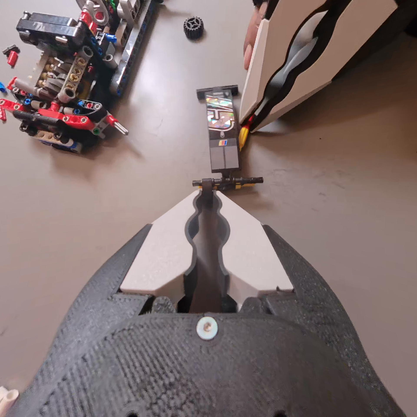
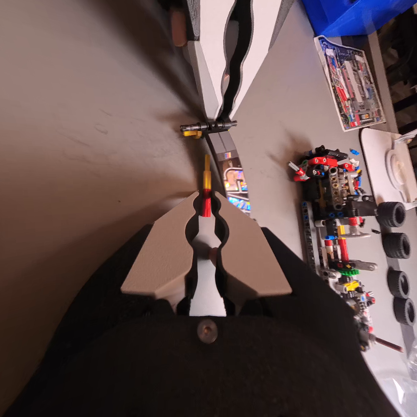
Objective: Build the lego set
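A long black panel with a shiny sticker lies on the table, a black axle across its near end. My left gripper is shut on a black connector on that axle. My right gripper is shut on a red and yellow axle piece and holds it alongside the panel. In the left wrist view the right gripper comes in from the upper right with the yellow tip beside the panel. The half-built car chassis stands at the upper left.
A small black gear lies beyond the panel. In the right wrist view the chassis sits at right with several black tyres, an instruction booklet, a blue bin and a white tray. Loose red pieces lie far left.
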The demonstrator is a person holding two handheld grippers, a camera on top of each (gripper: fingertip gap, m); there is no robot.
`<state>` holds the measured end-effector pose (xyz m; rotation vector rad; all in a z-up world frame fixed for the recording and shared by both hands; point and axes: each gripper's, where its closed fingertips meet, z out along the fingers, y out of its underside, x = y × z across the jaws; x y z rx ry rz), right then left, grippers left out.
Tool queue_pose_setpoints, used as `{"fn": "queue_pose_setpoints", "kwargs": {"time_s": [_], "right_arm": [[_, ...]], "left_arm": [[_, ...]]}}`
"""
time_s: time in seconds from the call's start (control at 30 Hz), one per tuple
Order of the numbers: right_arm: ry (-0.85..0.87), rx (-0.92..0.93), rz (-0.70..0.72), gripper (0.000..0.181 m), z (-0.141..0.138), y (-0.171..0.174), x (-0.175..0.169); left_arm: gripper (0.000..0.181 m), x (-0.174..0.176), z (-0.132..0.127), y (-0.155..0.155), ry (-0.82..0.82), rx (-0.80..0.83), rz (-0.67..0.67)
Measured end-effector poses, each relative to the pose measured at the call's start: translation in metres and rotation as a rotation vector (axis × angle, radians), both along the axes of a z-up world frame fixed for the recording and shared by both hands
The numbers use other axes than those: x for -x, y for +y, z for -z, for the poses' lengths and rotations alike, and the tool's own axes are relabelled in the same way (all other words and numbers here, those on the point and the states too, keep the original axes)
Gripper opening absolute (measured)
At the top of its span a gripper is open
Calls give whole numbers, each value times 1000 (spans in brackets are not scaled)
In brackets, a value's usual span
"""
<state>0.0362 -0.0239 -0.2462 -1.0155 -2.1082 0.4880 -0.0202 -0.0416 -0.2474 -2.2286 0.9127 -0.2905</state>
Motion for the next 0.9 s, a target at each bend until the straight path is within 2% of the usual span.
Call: {"fn": "queue_pose_setpoints", "kwargs": {"time_s": [0.03, 0.37, 0.9], "right_arm": [[10, -30, 3, 3, 0, 2, 2], [105, -266, -68, 3, -2, 1, 17], [162, -397, -166, 4, -2, 3, 22]], "left_arm": [[6, 0, 0, 0, -7, 5, 15], [6, -2, 0, 6, -29, 18, 32], [7, 1, 0, 7, -58, -89, 123]]}}
